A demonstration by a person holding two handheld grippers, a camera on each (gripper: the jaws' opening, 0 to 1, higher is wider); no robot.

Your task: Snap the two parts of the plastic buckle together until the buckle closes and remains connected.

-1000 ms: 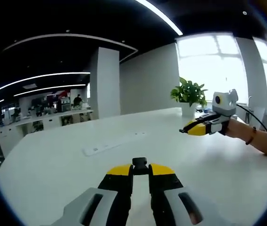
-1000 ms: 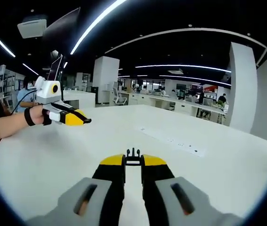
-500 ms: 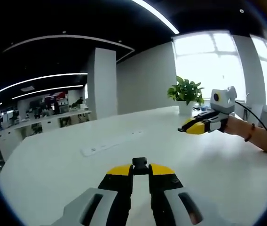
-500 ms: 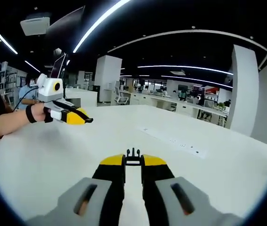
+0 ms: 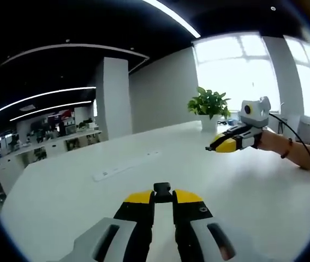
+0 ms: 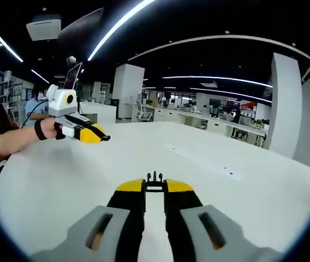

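Left gripper view has the left gripper (image 5: 163, 197) nearest the lens, its yellow-tipped jaws drawn close and pinching a small black buckle part (image 5: 162, 188), the blocky socket-looking half, which pokes out just past the tips. Beyond it lies the white table (image 5: 62, 207), then a flat white strip (image 5: 126, 166) lying on the tabletop, and off to the right the right gripper (image 5: 214, 147) held above the table, well apart from the left one. Farther back a potted plant (image 5: 209, 106) stands by the bright window.

Right gripper view shows the right gripper's jaws likewise nearly closed on the other black buckle part (image 6: 154, 179), whose small prongs stick up past the tips. The left gripper appears farther off at the left, over the table, with a person's hand (image 6: 48, 130) behind it.

Judging by this, both halves are picked up and held, but they are far apart and not yet facing each other; aligning prongs to socket and pressing until they latch remains entirely to do.
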